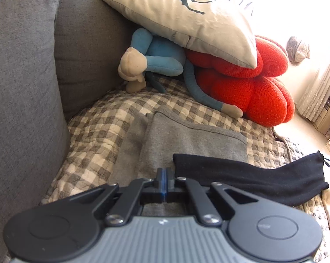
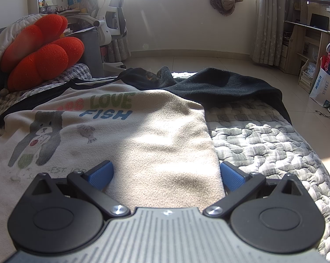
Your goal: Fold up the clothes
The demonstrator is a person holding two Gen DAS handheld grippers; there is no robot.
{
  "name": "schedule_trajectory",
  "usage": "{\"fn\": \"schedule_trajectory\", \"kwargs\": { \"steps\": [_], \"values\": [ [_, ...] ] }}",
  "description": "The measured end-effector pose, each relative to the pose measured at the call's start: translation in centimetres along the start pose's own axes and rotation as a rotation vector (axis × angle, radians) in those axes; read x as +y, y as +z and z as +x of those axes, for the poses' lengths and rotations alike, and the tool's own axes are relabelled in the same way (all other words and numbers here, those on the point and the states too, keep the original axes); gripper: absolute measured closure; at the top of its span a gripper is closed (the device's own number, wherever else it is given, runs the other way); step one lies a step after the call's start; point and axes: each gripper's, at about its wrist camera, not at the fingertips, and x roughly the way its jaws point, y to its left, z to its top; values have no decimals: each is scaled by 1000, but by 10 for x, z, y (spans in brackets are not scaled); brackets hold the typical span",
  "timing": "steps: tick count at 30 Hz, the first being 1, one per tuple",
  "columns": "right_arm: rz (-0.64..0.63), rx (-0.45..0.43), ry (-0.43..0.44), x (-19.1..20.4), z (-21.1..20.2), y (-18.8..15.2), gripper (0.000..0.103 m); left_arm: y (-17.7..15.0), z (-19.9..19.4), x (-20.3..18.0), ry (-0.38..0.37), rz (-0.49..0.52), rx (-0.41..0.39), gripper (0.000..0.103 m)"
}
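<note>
- Cream sweatshirt (image 2: 125, 135) with black sleeves lies flat mid-frame on the checked quilt (image 2: 263, 135).
- Your right tongs (image 2: 166, 174) stand apart over its hem.
- Your left tongs (image 1: 164, 175) are together, empty, above the grey cloth (image 1: 187, 140).

Cream top (image 2: 125, 135): fleece, black sleeves, printed bear and "LOVE FISH". Lies flat, print up, on the checked quilt (image 2: 263, 135); its right edge runs straight, well in from the quilt's right edge. One black sleeve (image 2: 226, 87) is spread across the quilt's far edge.

Grey cloth (image 1: 187, 144): folded flat on the quilt, near the sofa back. Another black sleeve (image 1: 252, 175) overlaps its near right corner.
</note>
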Motion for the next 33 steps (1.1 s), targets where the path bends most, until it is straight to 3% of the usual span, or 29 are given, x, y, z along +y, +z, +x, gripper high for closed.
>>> {"fn": "schedule_trajectory", "kwargs": {
  "steps": [5,12,16,17,23,33],
  "values": [
    [0,0,0,0,0,0,0,2,-2,16,38,-40,1,103],
    [1,0,0,0,0,0,0,-4,-1,4,-8,-16,6,100],
    [1,0,0,0,0,0,0,-9,-4,-12,-75,-2,14,63],
    [1,0,0,0,0,0,0,-13,-6,-16,-86,4,18,60],
    [1,0,0,0,0,0,0,-33,-16,-32,-134,12,35,51],
    [1,0,-1,0,0,0,0,-39,-23,-56,-107,58,18,42]
  ]
}}
